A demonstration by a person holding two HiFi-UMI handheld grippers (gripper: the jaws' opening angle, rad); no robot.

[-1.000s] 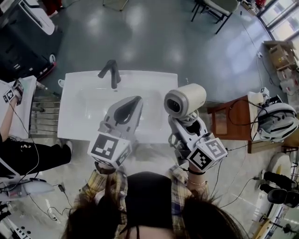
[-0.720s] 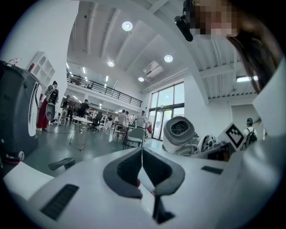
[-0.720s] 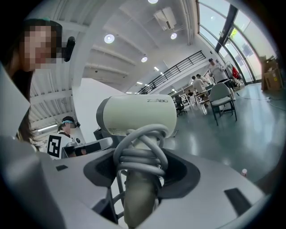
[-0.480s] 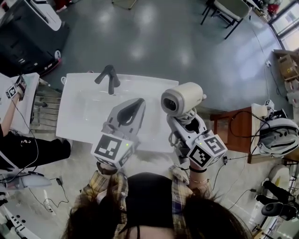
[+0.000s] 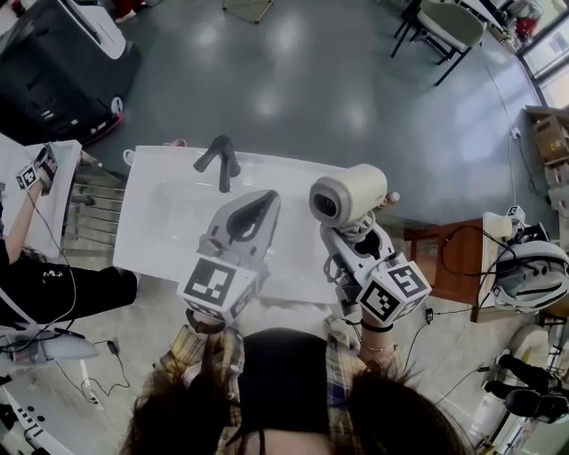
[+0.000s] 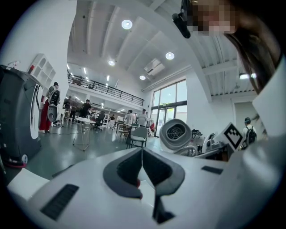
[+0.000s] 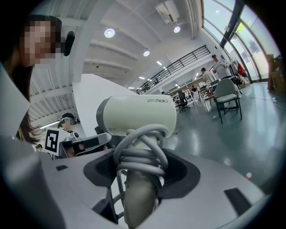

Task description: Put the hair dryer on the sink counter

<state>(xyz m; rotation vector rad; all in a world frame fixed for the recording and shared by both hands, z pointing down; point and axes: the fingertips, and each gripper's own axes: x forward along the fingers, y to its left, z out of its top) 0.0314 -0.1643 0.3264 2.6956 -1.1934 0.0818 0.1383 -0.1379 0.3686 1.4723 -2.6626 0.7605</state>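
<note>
A cream hair dryer (image 5: 348, 195) stands upright in my right gripper (image 5: 357, 238), which is shut on its handle; grey cord (image 7: 139, 154) is coiled round the handle. It hangs over the right end of the white sink counter (image 5: 156, 240), whose black faucet (image 5: 221, 161) sits at the back. In the right gripper view the hair dryer (image 7: 136, 115) fills the centre above the gripper (image 7: 139, 181). My left gripper (image 5: 246, 211) is shut and empty over the basin. In the left gripper view the jaws of that gripper (image 6: 142, 166) meet, and the hair dryer (image 6: 175, 133) shows to the right.
A wooden side table (image 5: 444, 253) with a white rounded device (image 5: 532, 271) stands right of the counter. A metal rack (image 5: 93, 200) and a person's dark-sleeved arm (image 5: 62, 289) are at the left. A dark machine (image 5: 62, 62) is far left, and chairs (image 5: 449, 27) stand beyond.
The sink counter has slid lower in the head view, so both grippers reach farther over it. The right gripper still holds the hair dryer; the left stays shut.
</note>
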